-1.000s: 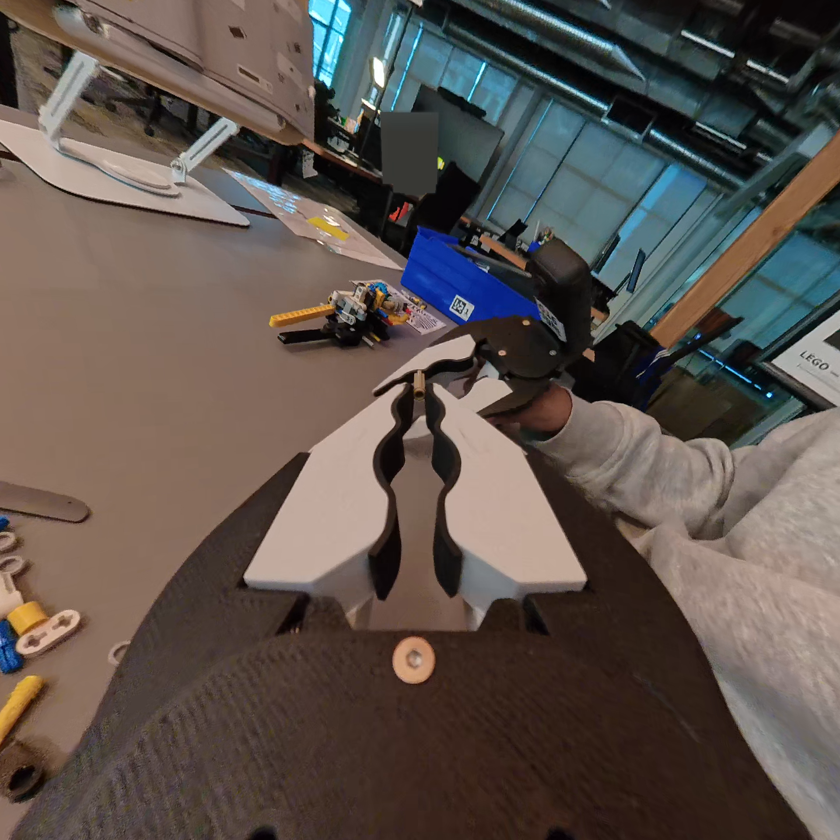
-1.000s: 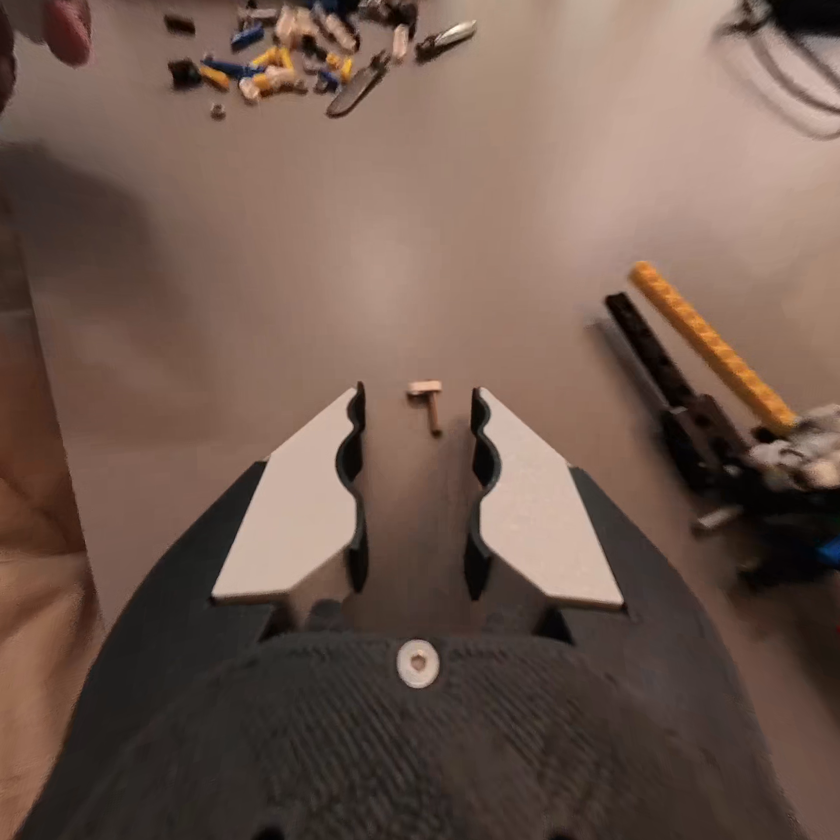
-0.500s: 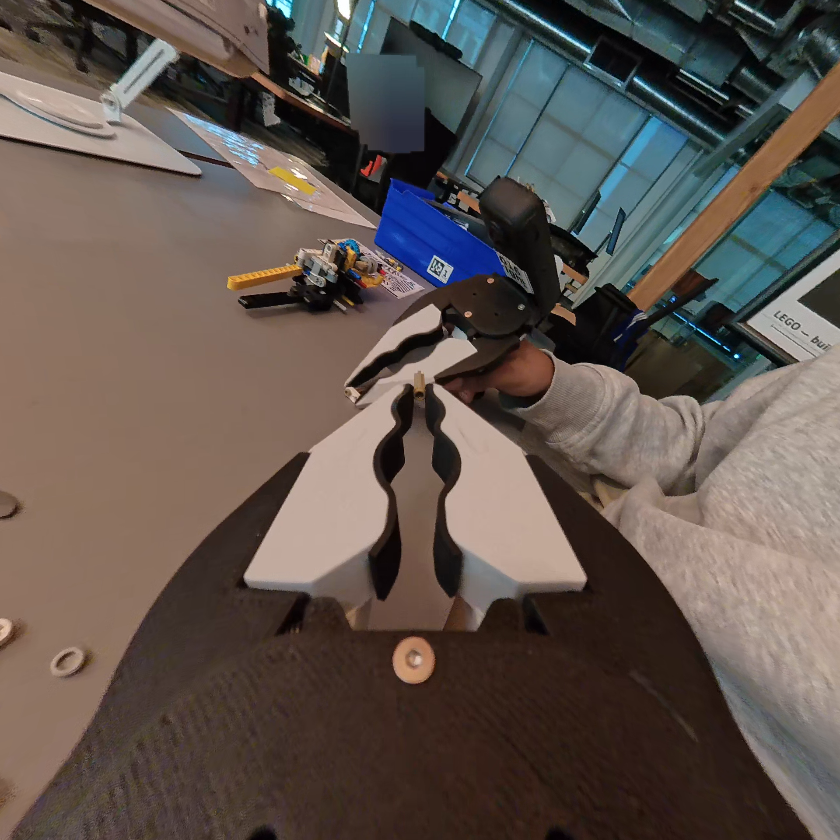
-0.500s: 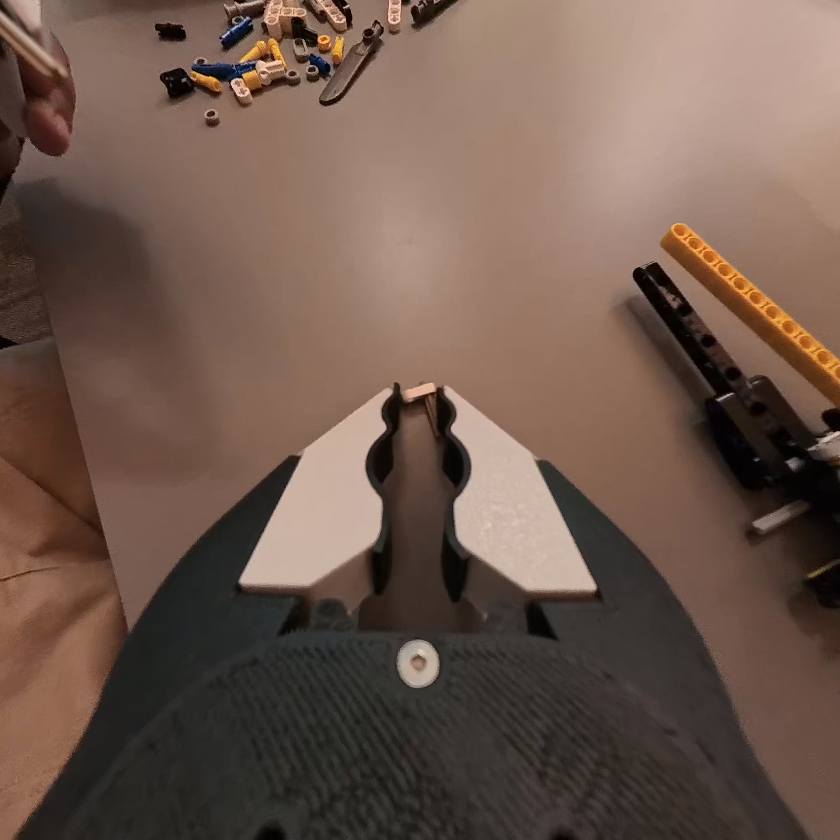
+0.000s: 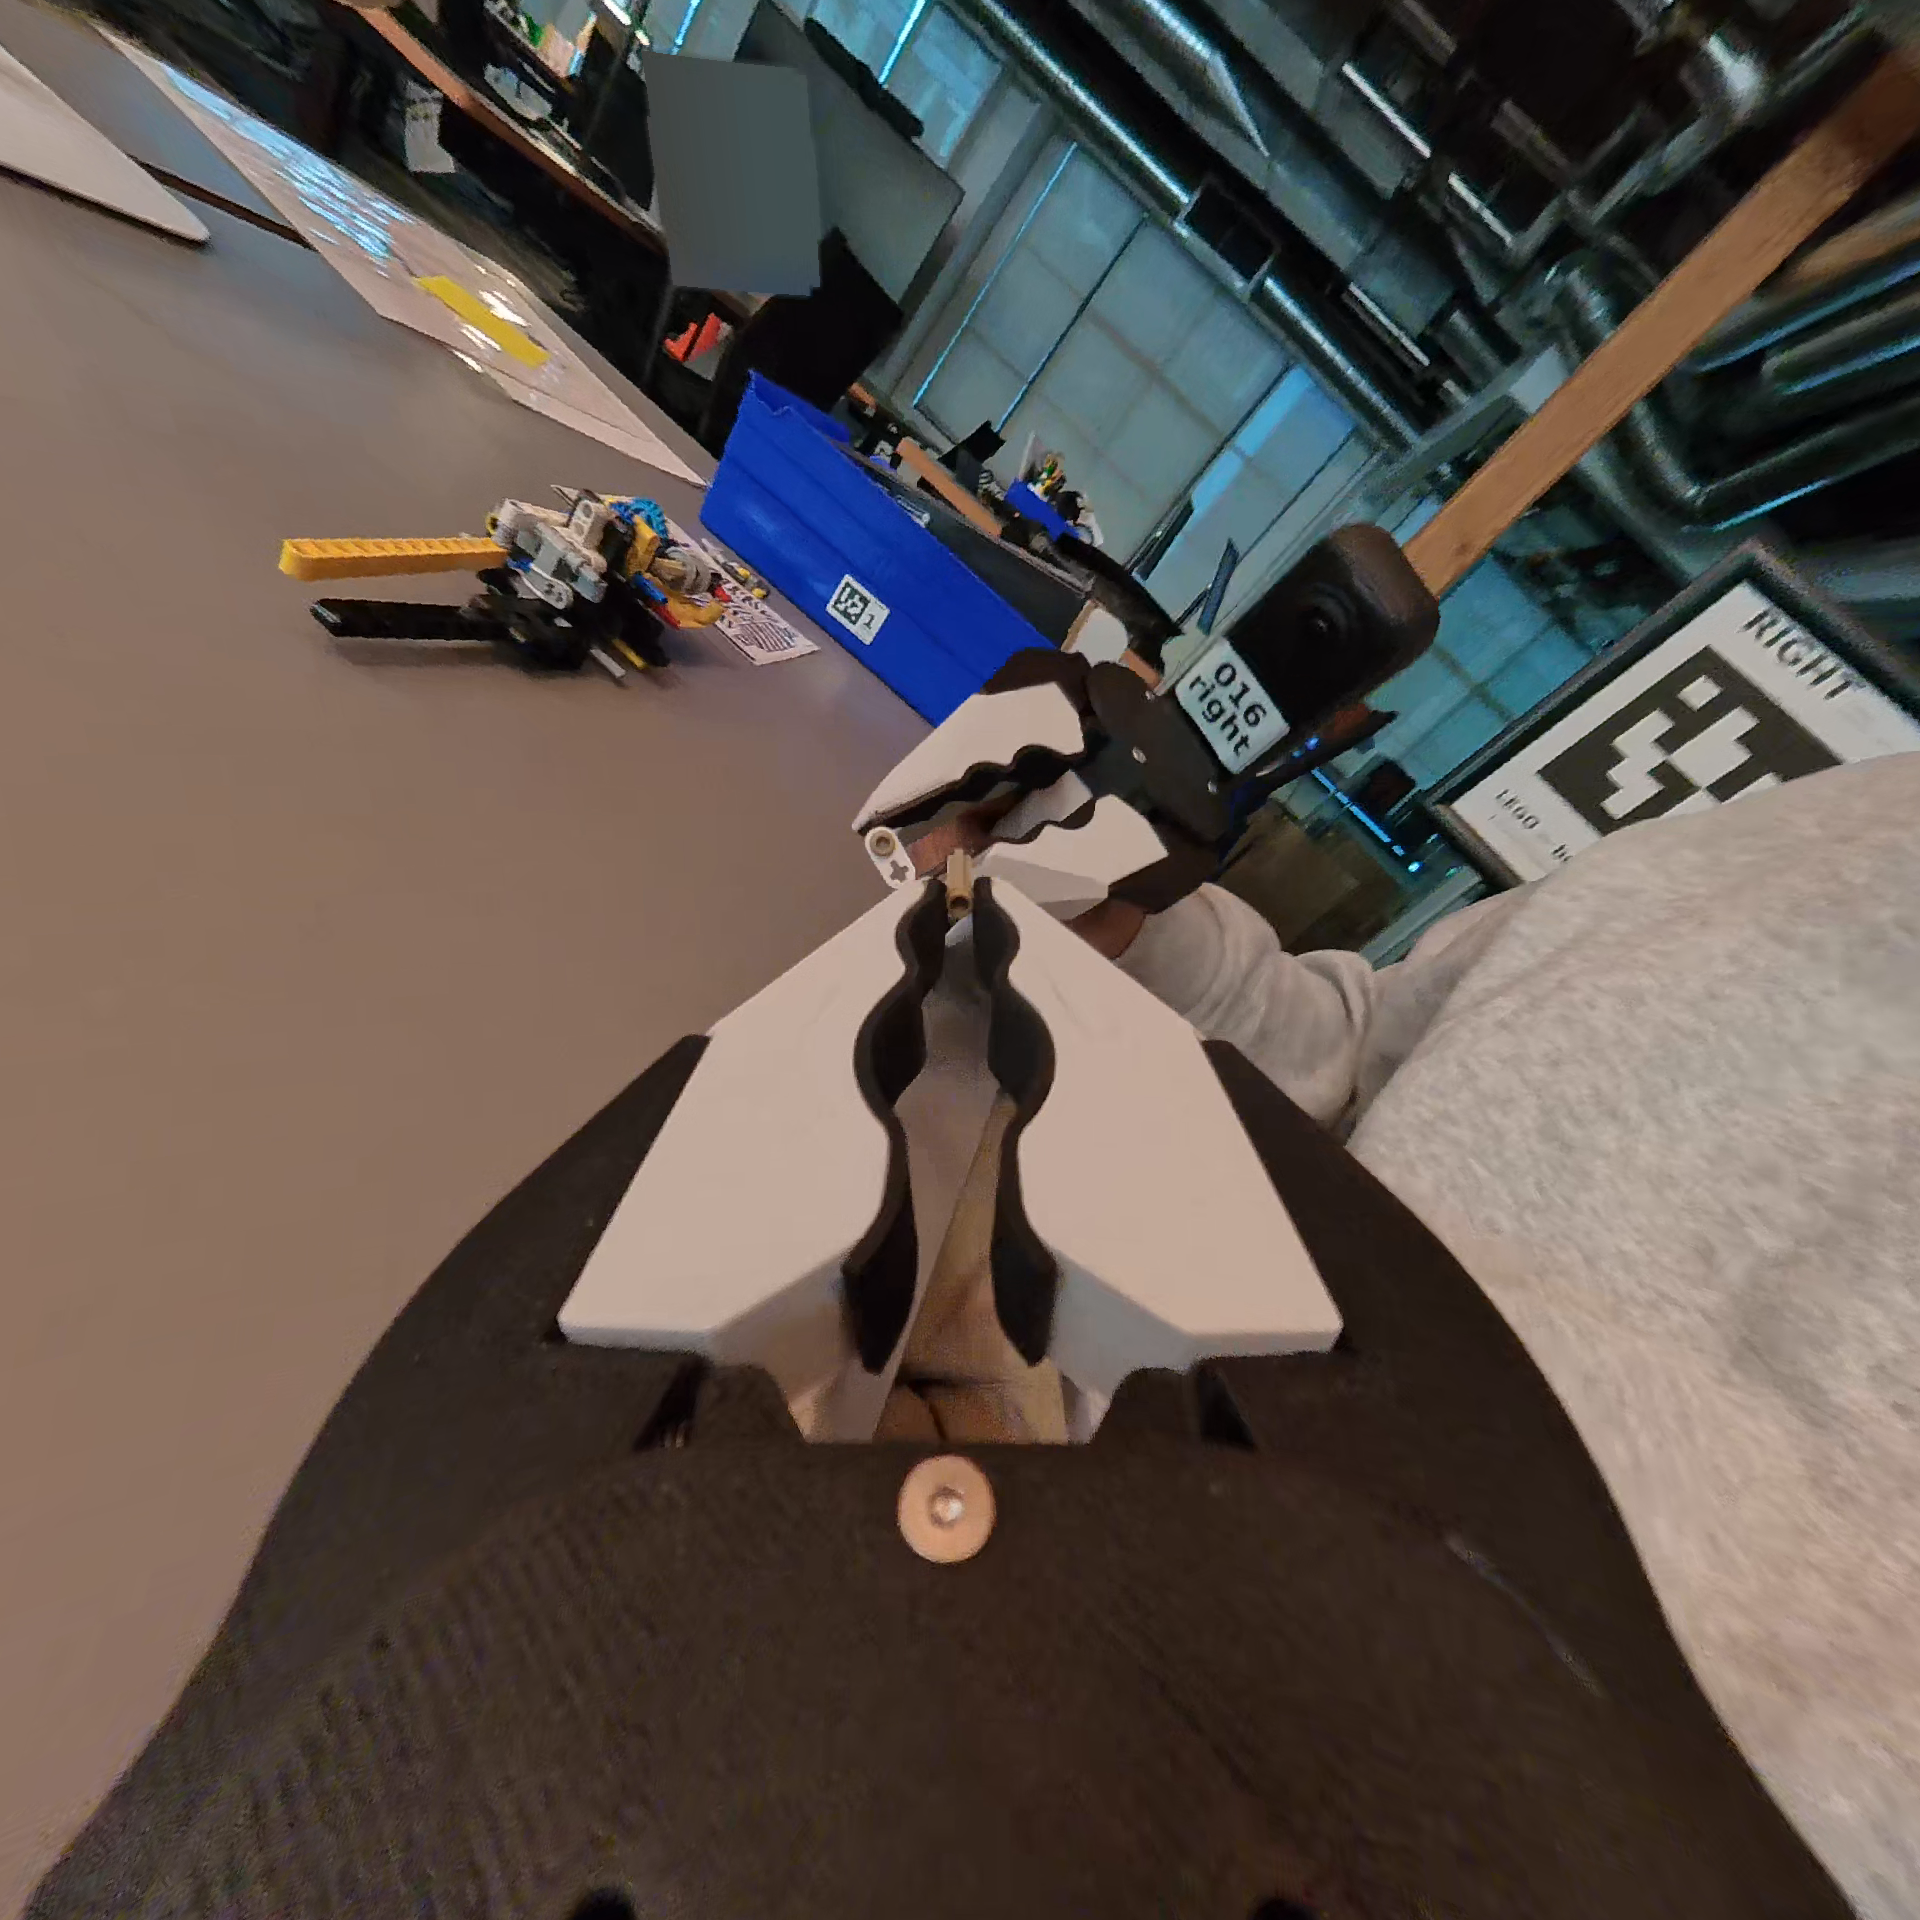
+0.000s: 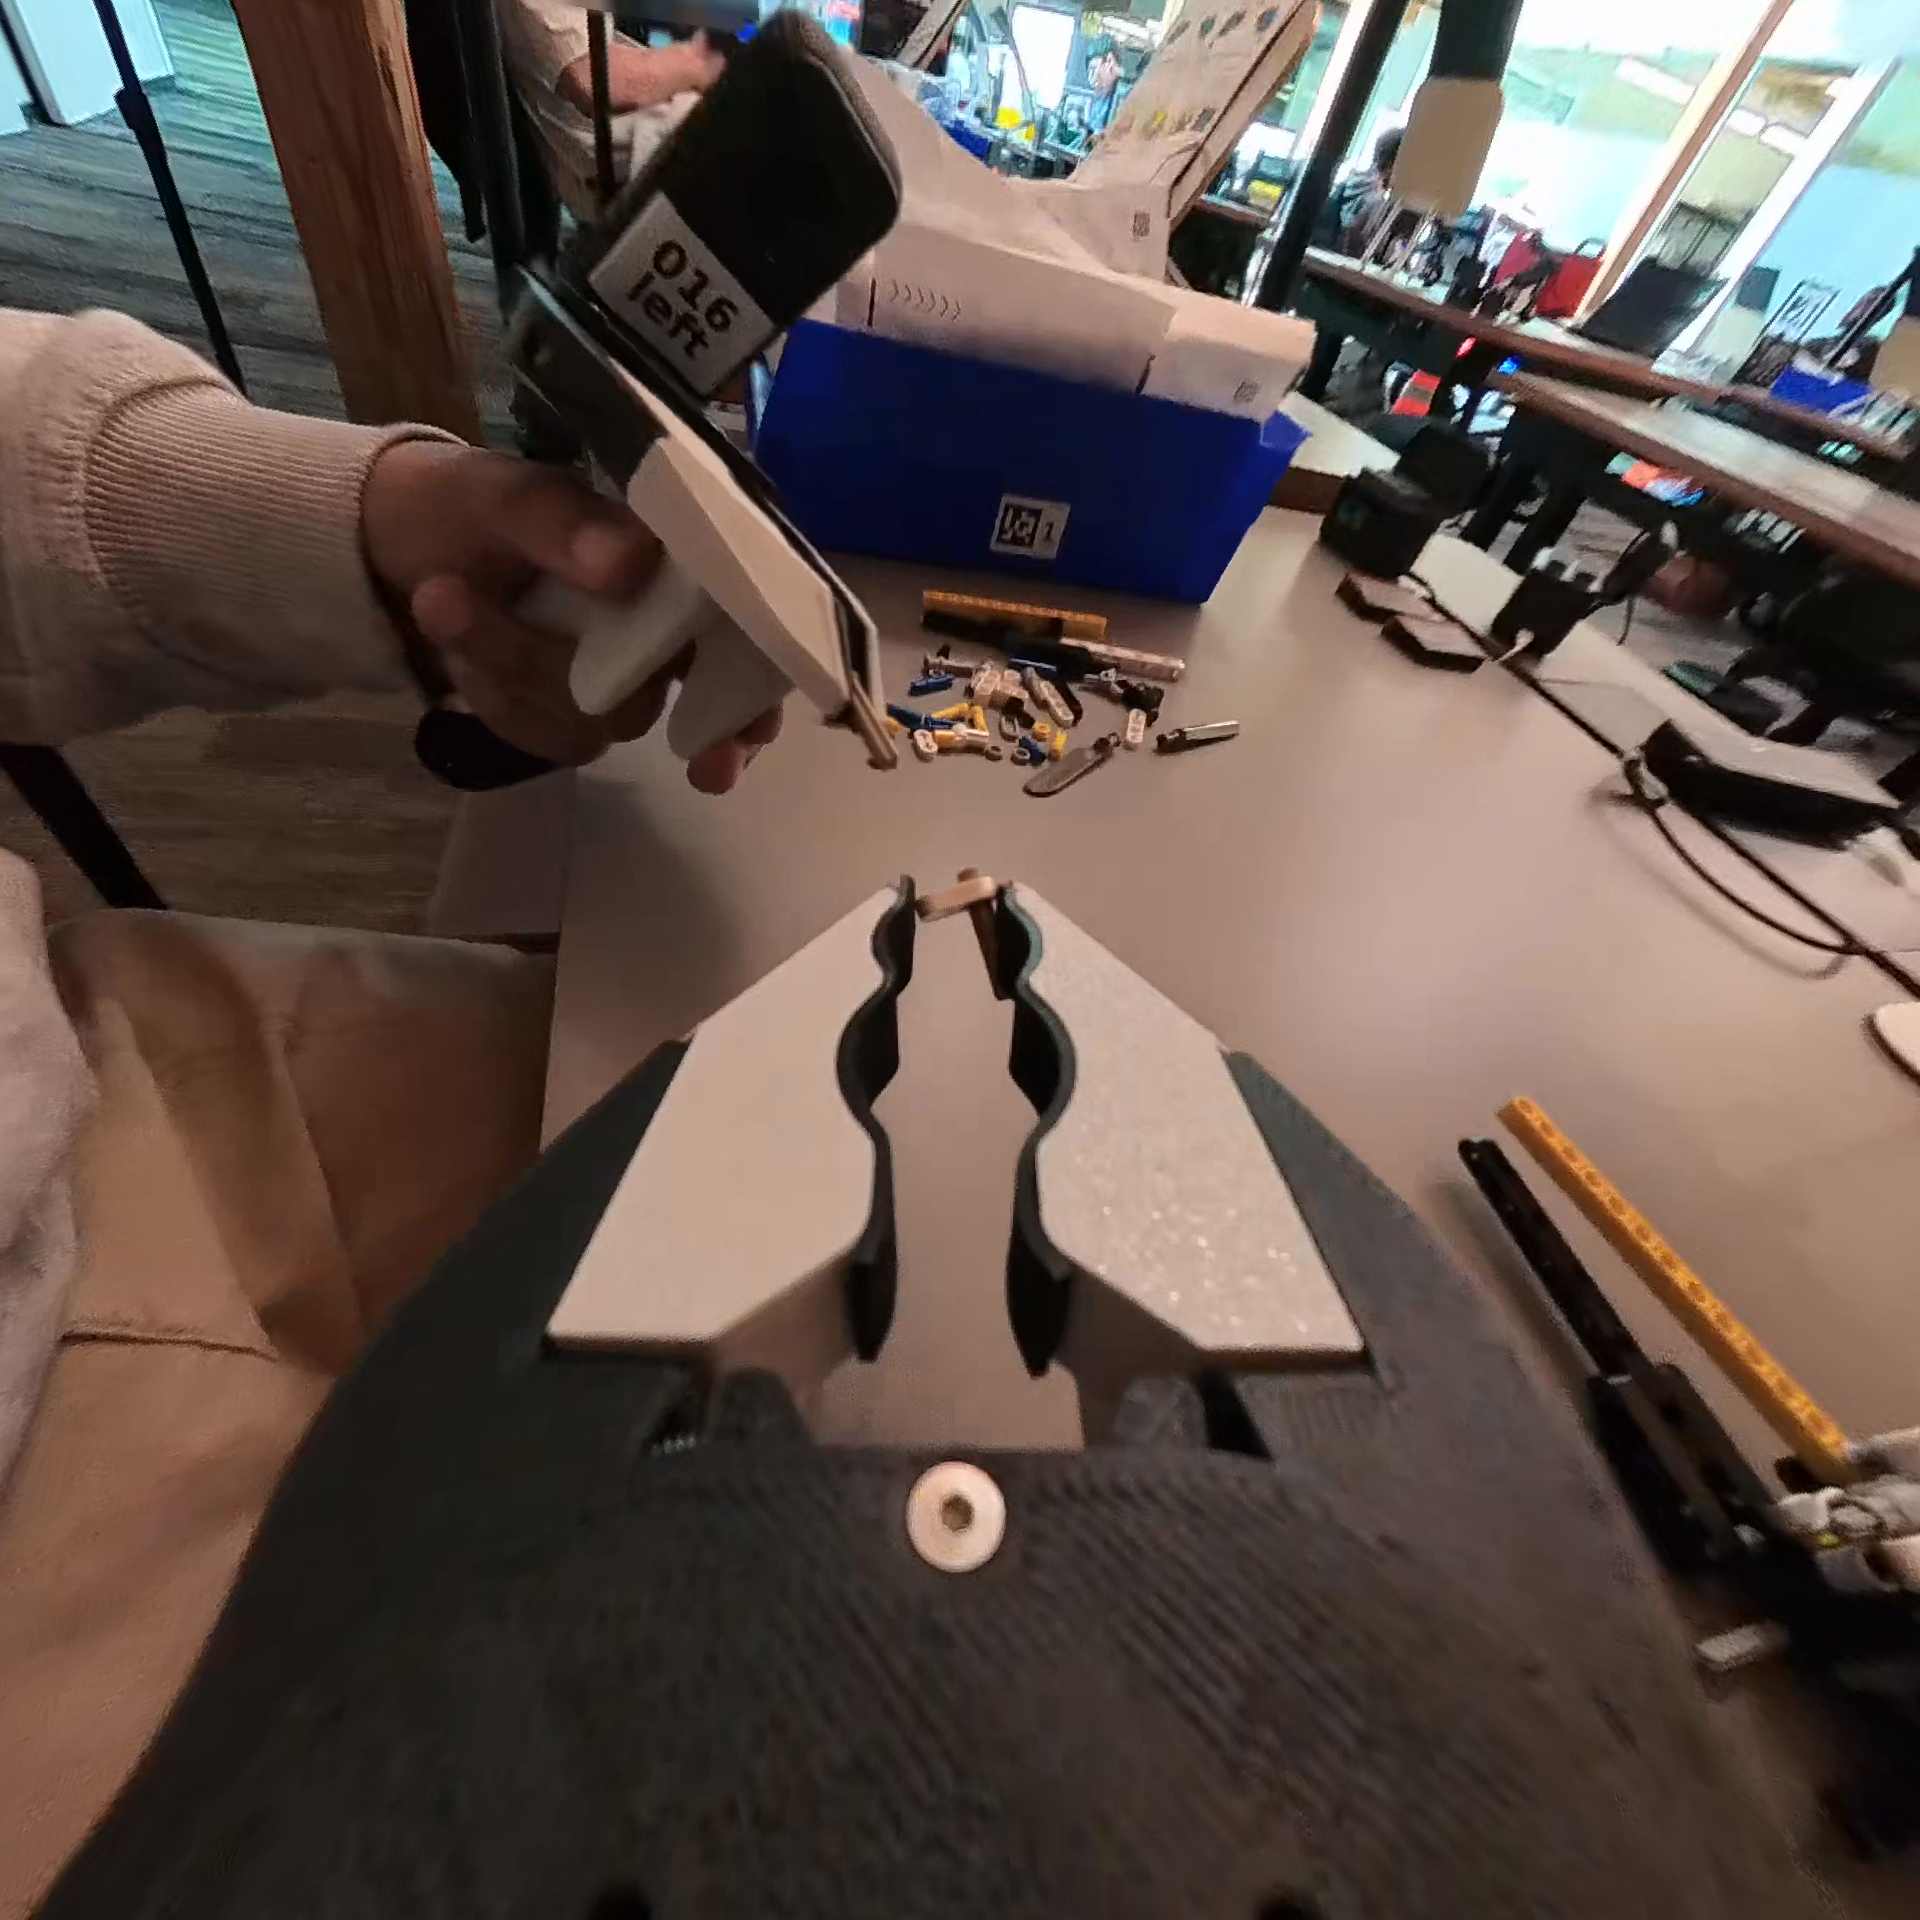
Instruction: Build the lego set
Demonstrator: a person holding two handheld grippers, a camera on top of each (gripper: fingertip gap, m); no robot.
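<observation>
Your grippers' fingers (image 6: 727,1122) are white with black wavy pads. The pin (image 5: 958,896) you hold looks tan, the connector (image 5: 891,854) white. On the grey desk (image 5: 312,883): yellow and black beams (image 5: 416,587), a blue bin (image 5: 852,571) at its far edge.

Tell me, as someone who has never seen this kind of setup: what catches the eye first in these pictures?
Two hand-held grippers meet in mid-air above the grey table: the left gripper pinches a small tan pin, and the right gripper grips a small pale connector piece. Behind them, a half-built model with yellow and black beams lies on the table near a blue bin, and loose coloured pieces are scattered by another blue bin.
</observation>
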